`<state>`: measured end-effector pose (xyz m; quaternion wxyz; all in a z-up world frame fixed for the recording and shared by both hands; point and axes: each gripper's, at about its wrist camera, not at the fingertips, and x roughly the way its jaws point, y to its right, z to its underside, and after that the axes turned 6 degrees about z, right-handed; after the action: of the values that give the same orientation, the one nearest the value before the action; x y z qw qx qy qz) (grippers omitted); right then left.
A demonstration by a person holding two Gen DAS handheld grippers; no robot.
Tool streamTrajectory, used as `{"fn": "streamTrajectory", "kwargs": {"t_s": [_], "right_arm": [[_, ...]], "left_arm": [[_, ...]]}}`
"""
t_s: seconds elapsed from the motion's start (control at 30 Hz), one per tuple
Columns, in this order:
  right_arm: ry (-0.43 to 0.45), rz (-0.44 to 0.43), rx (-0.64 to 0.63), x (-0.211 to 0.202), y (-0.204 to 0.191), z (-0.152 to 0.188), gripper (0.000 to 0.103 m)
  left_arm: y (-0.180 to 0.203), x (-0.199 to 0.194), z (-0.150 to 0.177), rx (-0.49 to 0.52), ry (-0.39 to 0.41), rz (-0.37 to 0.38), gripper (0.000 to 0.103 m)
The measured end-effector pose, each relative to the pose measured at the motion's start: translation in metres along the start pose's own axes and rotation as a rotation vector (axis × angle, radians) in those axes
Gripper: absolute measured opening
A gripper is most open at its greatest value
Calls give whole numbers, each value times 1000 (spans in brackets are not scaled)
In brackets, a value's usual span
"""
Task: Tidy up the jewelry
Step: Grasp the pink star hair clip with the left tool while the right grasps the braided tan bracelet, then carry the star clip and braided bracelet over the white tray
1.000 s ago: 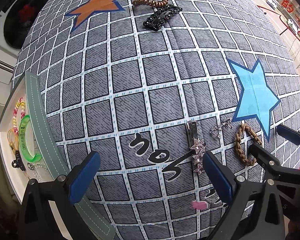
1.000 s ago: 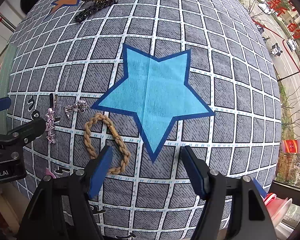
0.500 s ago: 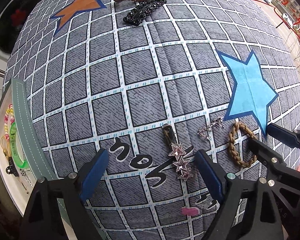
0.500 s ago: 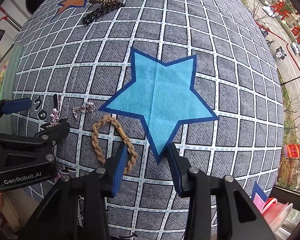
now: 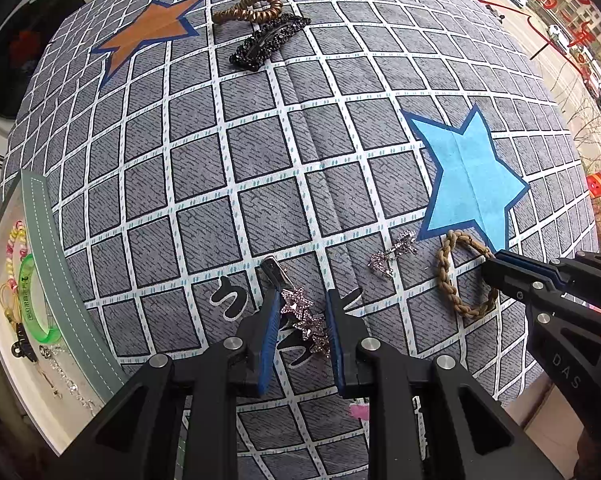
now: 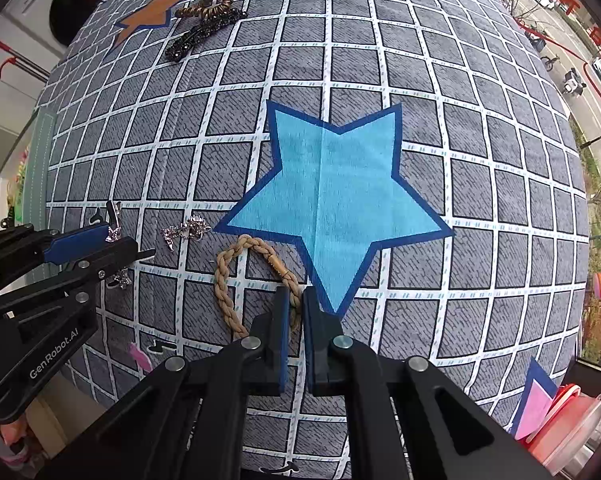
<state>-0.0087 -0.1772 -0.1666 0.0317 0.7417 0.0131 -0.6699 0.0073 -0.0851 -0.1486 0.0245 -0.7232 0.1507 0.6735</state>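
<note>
- Left gripper [image 5: 300,312]: fingers close on either side of the pink star hair clip [image 5: 305,319].
- Braided tan bracelet [image 5: 462,276] right of it, pinched by the right gripper [image 5: 490,268].
- Silver charm [image 5: 392,254] between them.

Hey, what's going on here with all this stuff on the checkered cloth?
Someone is sorting jewelry with two handheld grippers. The left gripper has its fingers on either side of a pink star hair clip, and the right gripper has closed on a braided tan bracelet by the blue star. Both pieces look as if they are on the cloth. A tray at the left holds a green bangle. A black hair clip and a coiled hair tie lie far off.
</note>
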Motion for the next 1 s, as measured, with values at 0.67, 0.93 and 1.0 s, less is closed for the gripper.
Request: {"fn": "streamTrajectory", "kwargs": {"t_s": [0.67, 0.93, 1.0], "right_arm": [[21, -89, 110, -35, 24, 7, 7], [28, -123, 87, -49, 4, 1, 7], [33, -127, 74, -52, -4, -3, 7]], "left_arm": [[-54, -64, 14, -59, 103, 41, 30], [-76, -67, 38, -103, 147, 38, 30], [-83, -71, 40, -117, 158, 37, 30]]}}
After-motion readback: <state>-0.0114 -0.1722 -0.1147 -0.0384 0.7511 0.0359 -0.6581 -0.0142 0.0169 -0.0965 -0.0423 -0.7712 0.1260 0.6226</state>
